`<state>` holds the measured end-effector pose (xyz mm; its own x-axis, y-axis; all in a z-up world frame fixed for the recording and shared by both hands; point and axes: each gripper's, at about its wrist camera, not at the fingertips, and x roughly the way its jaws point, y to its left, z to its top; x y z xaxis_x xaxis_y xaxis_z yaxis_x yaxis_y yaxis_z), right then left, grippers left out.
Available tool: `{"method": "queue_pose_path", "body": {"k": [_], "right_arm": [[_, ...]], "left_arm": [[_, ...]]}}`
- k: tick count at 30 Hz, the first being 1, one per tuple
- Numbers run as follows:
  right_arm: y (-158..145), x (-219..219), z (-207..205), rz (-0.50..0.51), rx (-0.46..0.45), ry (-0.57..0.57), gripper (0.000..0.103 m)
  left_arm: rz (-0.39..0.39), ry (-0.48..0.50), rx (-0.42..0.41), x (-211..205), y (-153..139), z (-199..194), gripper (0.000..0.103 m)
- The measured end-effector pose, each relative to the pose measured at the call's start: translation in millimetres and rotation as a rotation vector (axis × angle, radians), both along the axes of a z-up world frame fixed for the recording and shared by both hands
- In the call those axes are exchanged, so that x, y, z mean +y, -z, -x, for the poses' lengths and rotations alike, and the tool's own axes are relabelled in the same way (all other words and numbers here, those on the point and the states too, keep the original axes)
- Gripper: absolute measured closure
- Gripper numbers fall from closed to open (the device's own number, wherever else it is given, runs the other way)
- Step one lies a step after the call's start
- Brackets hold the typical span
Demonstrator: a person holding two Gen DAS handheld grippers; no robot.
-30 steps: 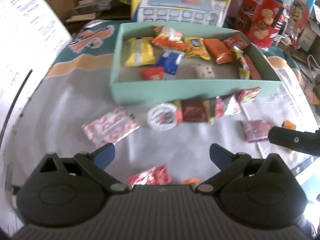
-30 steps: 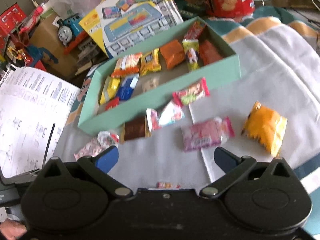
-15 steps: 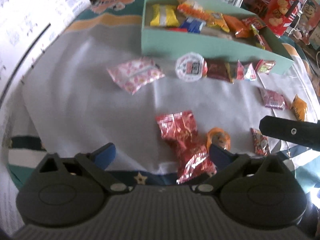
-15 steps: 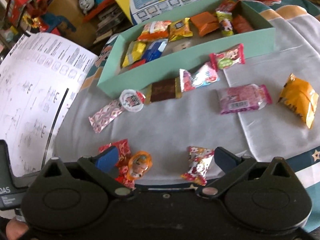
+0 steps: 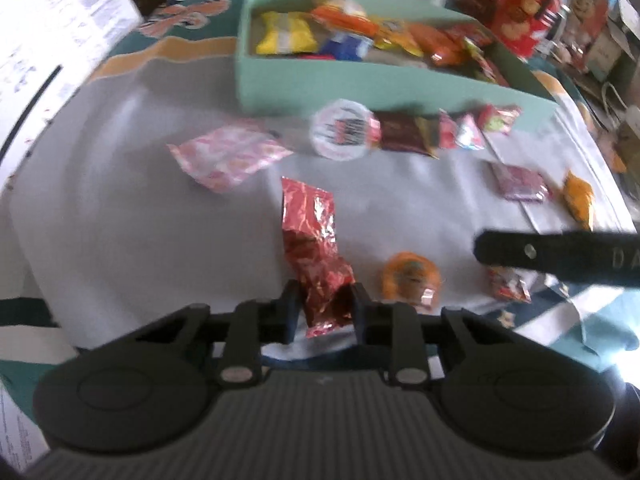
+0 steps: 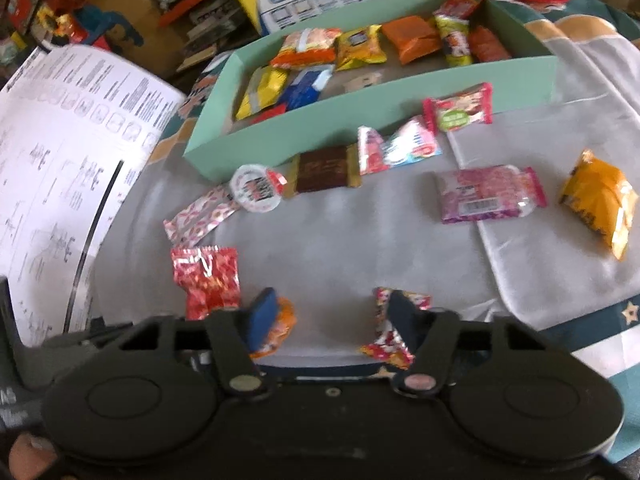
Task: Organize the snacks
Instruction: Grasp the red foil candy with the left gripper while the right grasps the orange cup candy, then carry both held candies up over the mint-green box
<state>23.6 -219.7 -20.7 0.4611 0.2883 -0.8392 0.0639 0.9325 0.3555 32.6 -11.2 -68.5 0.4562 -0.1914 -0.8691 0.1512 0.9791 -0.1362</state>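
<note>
Now your left gripper (image 5: 322,312) has its jaws closing on the near end of the crinkled red foil snack packet (image 5: 314,240), pads pressing its sides. Your right gripper (image 6: 332,312) is closing too, still apart, the red-and-white patterned candy wrapper (image 6: 394,332) at its right finger and the round orange jelly cup (image 6: 280,322) behind its left. Bare grey cloth (image 6: 352,236) lies ahead. Beyond, loose snacks crowd the near wall of the mint-green cardboard box (image 6: 360,108).
</note>
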Motion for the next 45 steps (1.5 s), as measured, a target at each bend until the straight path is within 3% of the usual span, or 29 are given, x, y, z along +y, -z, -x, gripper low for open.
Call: {"method": "queue_pose_path", "body": {"k": [6,12,16,21,25,29,34,41,45], "right_arm": [[4,35,-10,0.019,0.023,-0.103,0.051],[15,64,-17,0.079,0.042,-0.175,0.052],[23,75,-15,0.132,0.034,-0.211,0.064],[24,86,-12,0.203,-0.003,-0.263,0.066],[24,82,-14,0.191,-0.001,-0.256,0.066],[24,77,-14,0.173,0.003,-0.257,0.066],[22,76,-10,0.172,-0.017,-0.269,0.067],[12,61,-9,0.139,-0.048,-0.222,0.067],[2,50,-16,0.118,-0.073,-0.192,0.067]], "left_arm": [[0.054,-0.071,0.018,33,5,-3,0.077],[0.095,-0.077,0.011,48,9,-2,0.075],[0.106,-0.074,0.009,49,10,-2,0.075],[0.114,-0.078,0.011,49,11,-5,0.074],[0.116,-0.075,0.010,47,11,-6,0.066],[0.097,-0.072,0.000,41,11,-6,0.064],[0.066,-0.088,-0.013,41,10,-3,0.077],[0.058,-0.102,-0.017,44,3,-3,0.078],[0.049,-0.087,-0.062,44,-16,-15,0.078]]}}
